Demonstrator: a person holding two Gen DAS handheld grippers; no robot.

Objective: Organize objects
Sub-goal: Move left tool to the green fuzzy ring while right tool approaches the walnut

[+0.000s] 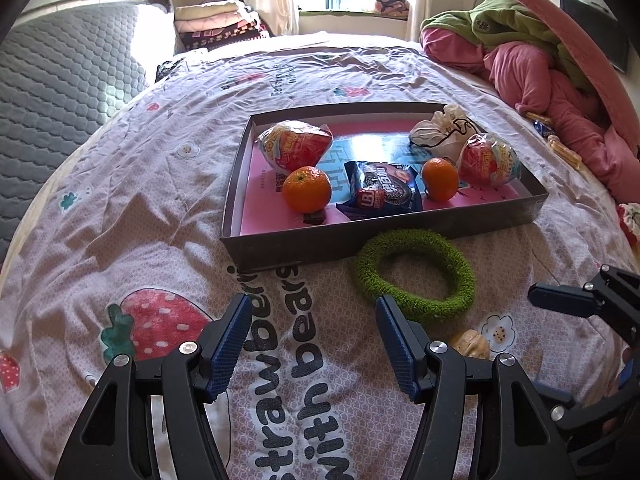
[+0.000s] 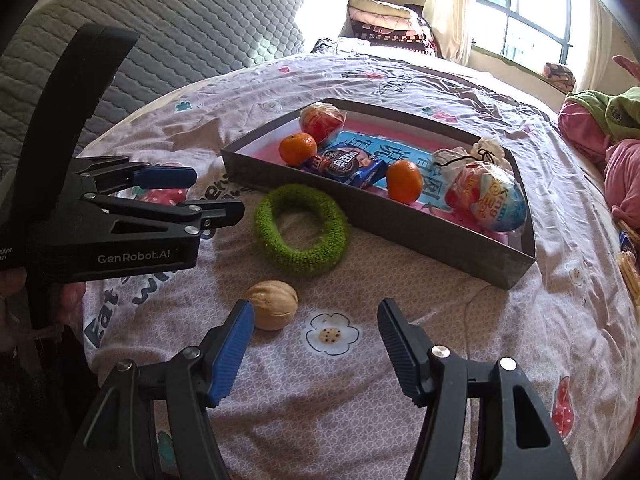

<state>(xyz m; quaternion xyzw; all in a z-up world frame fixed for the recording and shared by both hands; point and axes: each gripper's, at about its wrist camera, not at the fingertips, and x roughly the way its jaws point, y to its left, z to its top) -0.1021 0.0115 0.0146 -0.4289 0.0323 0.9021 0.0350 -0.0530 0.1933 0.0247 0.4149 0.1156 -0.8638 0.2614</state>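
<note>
Both grippers, left and right, hung wide open and empty over the bedspread. A walnut lay by the right one's left finger, a green ring past it touching the tray. Inside sat two oranges, a cookie pack, two eggs and a white pouch.

Fuzzy ring, seemingly cardboard tray

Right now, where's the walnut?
On the bedspread, outside the box: in the right wrist view the walnut lies just ahead of the right tongs' left fingertip, with the green ring beyond it toward the box.
</note>
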